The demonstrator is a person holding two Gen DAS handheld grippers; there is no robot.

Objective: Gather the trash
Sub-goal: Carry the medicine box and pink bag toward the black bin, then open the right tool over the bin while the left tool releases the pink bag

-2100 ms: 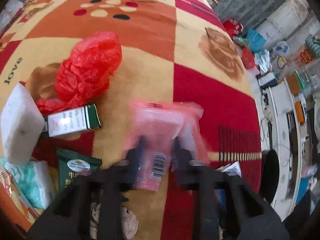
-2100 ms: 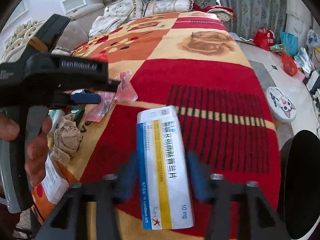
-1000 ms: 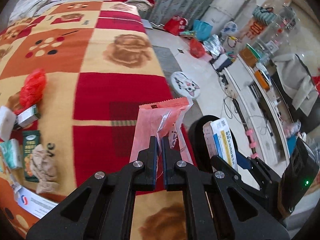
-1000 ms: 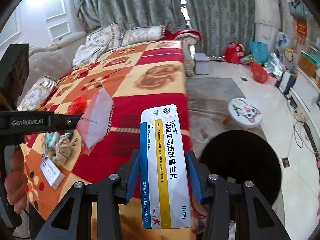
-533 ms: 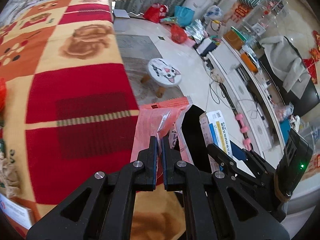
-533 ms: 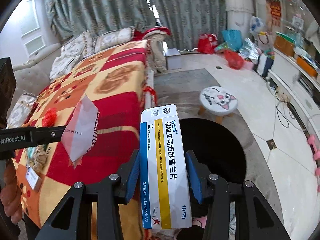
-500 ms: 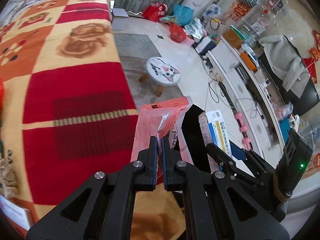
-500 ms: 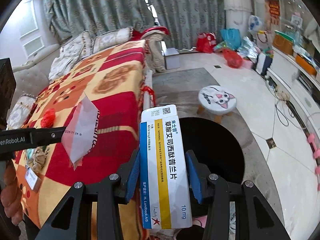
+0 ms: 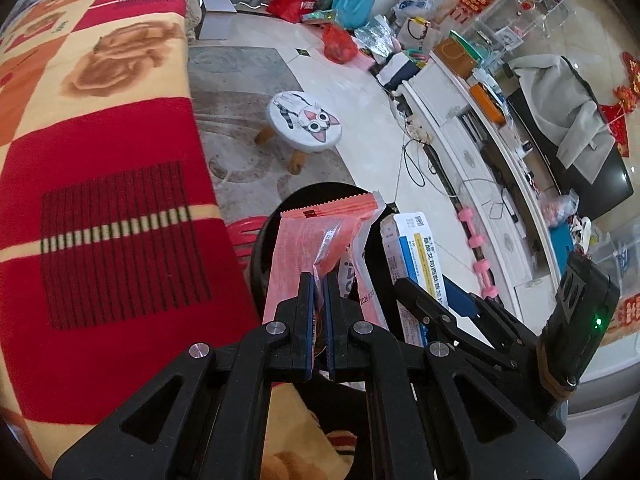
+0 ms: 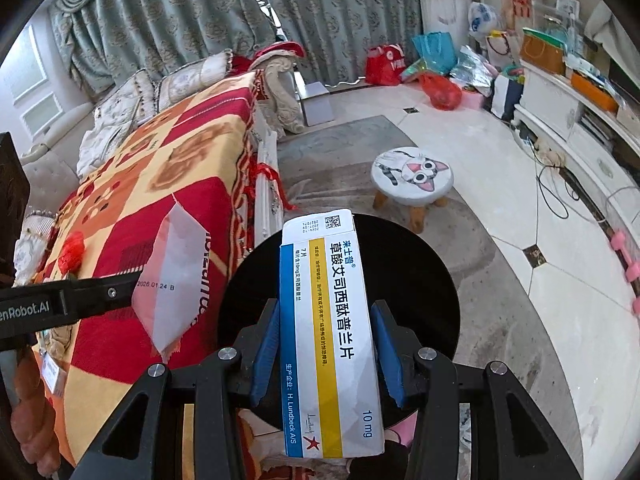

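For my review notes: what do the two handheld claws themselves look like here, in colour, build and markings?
Both are matte black plastic frames with triangular cut-outs and silver screw heads. The left claw and right claw have blue pads lining the fingers. The left claw's side carries white "enRobot.AI" lettering. The right unit's rear block shows a small green light. No sleeves or cables are visible.

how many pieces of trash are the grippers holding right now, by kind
pink wrapper: 1, in the left gripper
medicine box: 1, in the right gripper
total: 2, both above the black bin
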